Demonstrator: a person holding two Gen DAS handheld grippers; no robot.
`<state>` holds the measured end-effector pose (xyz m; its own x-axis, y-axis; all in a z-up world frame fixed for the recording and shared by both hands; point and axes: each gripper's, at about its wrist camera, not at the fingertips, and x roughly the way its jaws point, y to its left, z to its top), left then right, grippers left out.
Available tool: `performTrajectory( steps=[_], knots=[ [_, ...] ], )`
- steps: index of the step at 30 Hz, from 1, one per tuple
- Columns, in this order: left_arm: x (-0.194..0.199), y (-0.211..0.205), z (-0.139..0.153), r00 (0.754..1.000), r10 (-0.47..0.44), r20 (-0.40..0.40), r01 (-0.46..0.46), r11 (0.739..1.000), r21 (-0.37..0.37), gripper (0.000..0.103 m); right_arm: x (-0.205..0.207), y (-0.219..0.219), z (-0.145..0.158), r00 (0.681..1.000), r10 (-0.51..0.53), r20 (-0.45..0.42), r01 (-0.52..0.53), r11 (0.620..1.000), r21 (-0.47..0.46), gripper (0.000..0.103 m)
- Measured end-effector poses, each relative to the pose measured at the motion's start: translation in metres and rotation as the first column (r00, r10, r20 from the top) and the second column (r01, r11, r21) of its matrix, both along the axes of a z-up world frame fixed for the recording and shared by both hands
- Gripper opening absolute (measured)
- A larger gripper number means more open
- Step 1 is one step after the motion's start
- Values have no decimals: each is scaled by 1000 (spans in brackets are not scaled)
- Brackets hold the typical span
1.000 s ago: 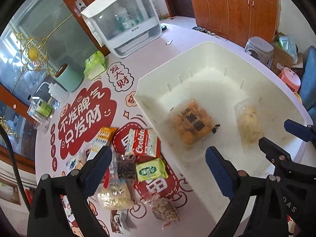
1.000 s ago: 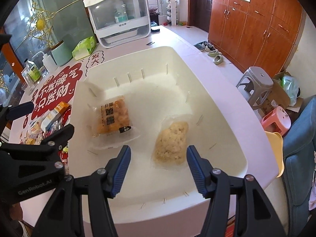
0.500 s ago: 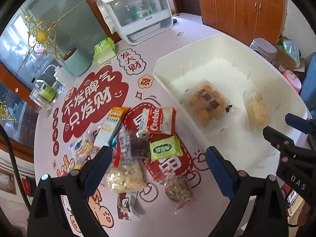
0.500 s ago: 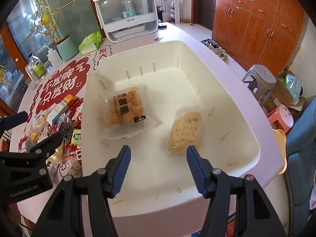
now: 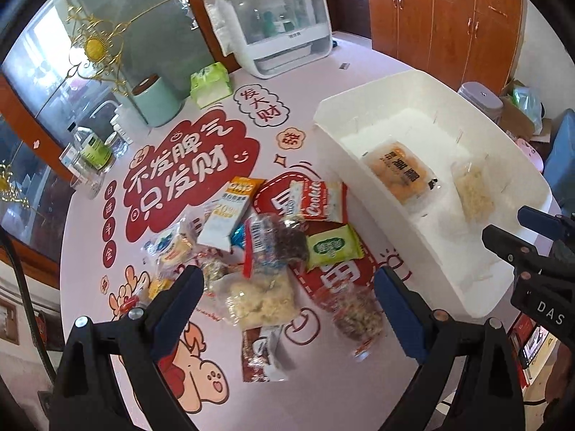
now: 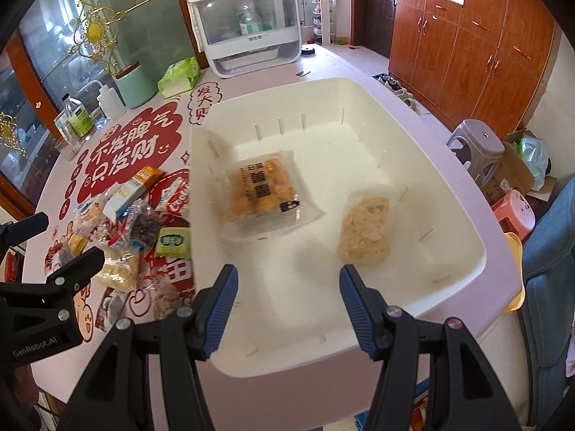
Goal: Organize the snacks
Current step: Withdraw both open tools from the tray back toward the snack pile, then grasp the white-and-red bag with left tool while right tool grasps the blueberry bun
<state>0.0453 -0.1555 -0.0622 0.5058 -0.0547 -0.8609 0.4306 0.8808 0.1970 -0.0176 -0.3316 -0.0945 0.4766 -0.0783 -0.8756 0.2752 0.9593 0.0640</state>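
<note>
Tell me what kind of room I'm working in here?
Most likely a home dining or kitchen area. Wooden cabinets line the wall, a white countertop appliance sits at the table's far end, and plastic stools stand on the floor beside it.

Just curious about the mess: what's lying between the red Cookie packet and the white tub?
Nothing. In the left wrist view, only bare pink table separates the Cookie packet from the near wall of the white tub.
</note>
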Motion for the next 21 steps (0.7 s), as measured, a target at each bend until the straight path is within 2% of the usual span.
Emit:
performTrajectory(
  steps=[10, 17, 21],
  knots=[
    [3, 61, 10, 997, 65, 30, -63, 997, -46, 95, 5, 51, 18, 998, 40, 40, -40, 999, -14, 59],
    [10, 124, 13, 987, 160, 33, -157, 984, -79, 95, 12, 95, 28, 993, 104, 58, -102, 994, -25, 59],
    [11, 170, 12, 970, 241, 36, -237, 967, -88, 95, 16, 118, 31, 987, 145, 65, -144, 989, -22, 59]
  ],
)
